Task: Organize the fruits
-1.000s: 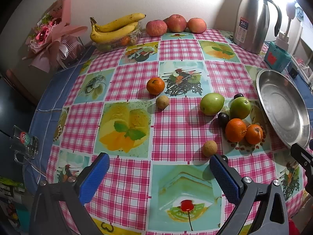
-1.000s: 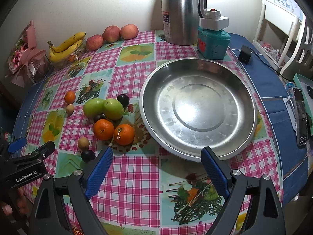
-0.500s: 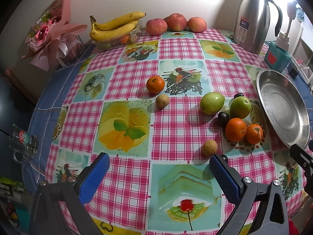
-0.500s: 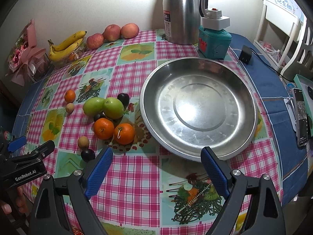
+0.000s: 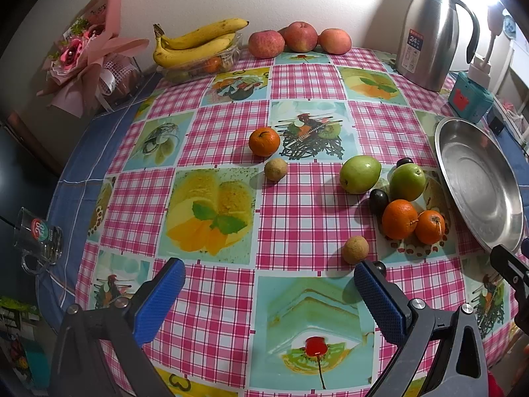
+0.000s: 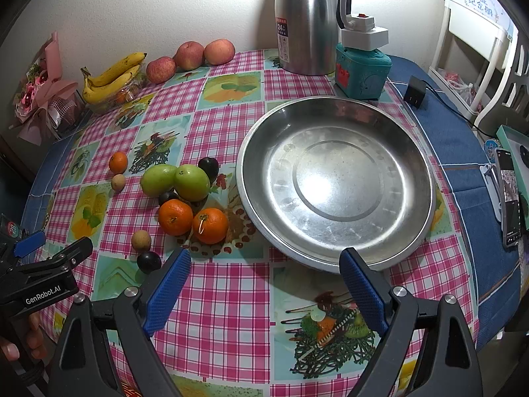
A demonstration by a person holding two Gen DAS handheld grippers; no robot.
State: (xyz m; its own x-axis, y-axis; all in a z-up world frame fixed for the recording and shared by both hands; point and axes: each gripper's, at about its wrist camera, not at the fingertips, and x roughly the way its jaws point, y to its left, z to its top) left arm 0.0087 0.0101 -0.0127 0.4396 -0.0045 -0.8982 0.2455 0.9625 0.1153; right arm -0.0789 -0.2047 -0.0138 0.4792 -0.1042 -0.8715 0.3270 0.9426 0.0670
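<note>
Loose fruit lies on the checked tablecloth: two green fruits (image 6: 191,182), two oranges (image 6: 175,216), dark plums (image 6: 148,262), small brown fruits (image 6: 141,240) and a lone orange (image 5: 264,141). An empty steel plate (image 6: 335,183) sits to their right. My left gripper (image 5: 269,286) hovers open over the cloth, a brown fruit (image 5: 355,249) just beyond its right finger. My right gripper (image 6: 264,276) hangs open before the plate's near rim, nothing between its blue pads. The left gripper (image 6: 43,264) also shows at the right wrist view's left edge, held by a hand.
Bananas (image 5: 195,41) on a clear box and three apples (image 5: 299,38) line the back wall. A steel jug (image 6: 305,20) and teal box (image 6: 362,69) stand behind the plate. A pink bouquet (image 5: 84,56) and a glass mug (image 5: 38,238) sit left; a phone (image 6: 510,195) right.
</note>
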